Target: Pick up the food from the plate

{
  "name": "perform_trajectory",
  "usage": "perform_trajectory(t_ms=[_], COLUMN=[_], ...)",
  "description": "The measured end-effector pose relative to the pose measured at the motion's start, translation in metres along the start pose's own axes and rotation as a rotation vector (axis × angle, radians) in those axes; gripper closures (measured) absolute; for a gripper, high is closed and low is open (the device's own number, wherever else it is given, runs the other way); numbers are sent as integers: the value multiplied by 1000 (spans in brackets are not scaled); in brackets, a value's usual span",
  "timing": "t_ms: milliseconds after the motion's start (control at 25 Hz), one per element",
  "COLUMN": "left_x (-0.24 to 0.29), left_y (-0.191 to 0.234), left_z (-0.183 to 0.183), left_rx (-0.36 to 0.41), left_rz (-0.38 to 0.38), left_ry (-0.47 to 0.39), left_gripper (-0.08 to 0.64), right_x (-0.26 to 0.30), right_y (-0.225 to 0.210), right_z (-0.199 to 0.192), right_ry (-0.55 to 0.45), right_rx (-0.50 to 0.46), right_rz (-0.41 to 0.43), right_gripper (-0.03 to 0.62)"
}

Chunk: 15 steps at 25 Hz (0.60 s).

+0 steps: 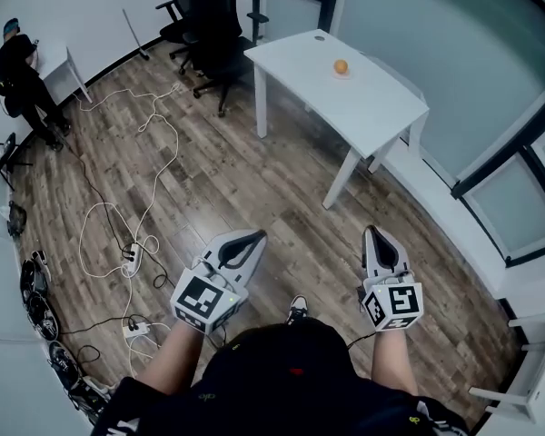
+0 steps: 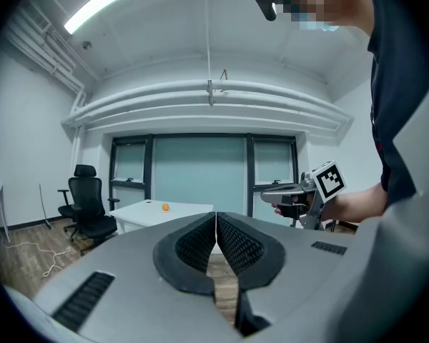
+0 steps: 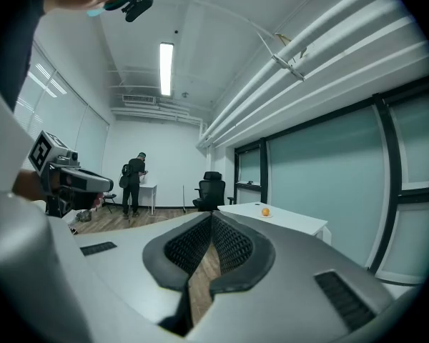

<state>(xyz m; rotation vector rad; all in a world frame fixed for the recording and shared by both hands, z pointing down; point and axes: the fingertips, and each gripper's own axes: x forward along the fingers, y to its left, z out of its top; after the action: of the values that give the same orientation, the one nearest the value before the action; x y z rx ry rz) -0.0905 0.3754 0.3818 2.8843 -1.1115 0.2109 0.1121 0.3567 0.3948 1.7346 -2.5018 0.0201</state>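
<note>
The food [image 1: 341, 66], a small round orange thing, sits on a pale plate [image 1: 349, 74] that hardly shows against the white tabletop [image 1: 372, 107]. The table stands across the room by the glass wall, well apart from the person holding the tools.

The left tongs [image 1: 254, 236] and the right tongs [image 1: 374, 232] are both held low in front of the person's body, above the wooden floor [image 1: 254, 180], and both point roughly toward the table. In the left gripper view the two ribbed pads meet tip to tip with nothing between them, so the left tongs are closed and empty. The right gripper view shows the same: pads pressed together, nothing held.

Black office chairs [image 1: 209, 16] stand beyond the table's left end. White cables [image 1: 154, 125] loop over the floor toward a power strip [image 1: 132, 260]. At the far left another person [image 1: 18, 71] in dark clothes stands at a small white desk [image 1: 64, 71].
</note>
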Motion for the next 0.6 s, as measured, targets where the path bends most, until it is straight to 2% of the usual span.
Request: perform_trajectory(t_ms=[360, 600], left_x=[116, 164], left_y=[11, 27], left_z=[18, 9], left_rx=[-1, -6], left_rz=[35, 43], left_ry=[12, 53], left_gripper=[537, 537], right_x=[58, 98], right_y=[-110, -157], right_z=[-4, -16], right_ry=[4, 15], right_rx=[8, 42], right_rz=[23, 14], right_gripper=[568, 568])
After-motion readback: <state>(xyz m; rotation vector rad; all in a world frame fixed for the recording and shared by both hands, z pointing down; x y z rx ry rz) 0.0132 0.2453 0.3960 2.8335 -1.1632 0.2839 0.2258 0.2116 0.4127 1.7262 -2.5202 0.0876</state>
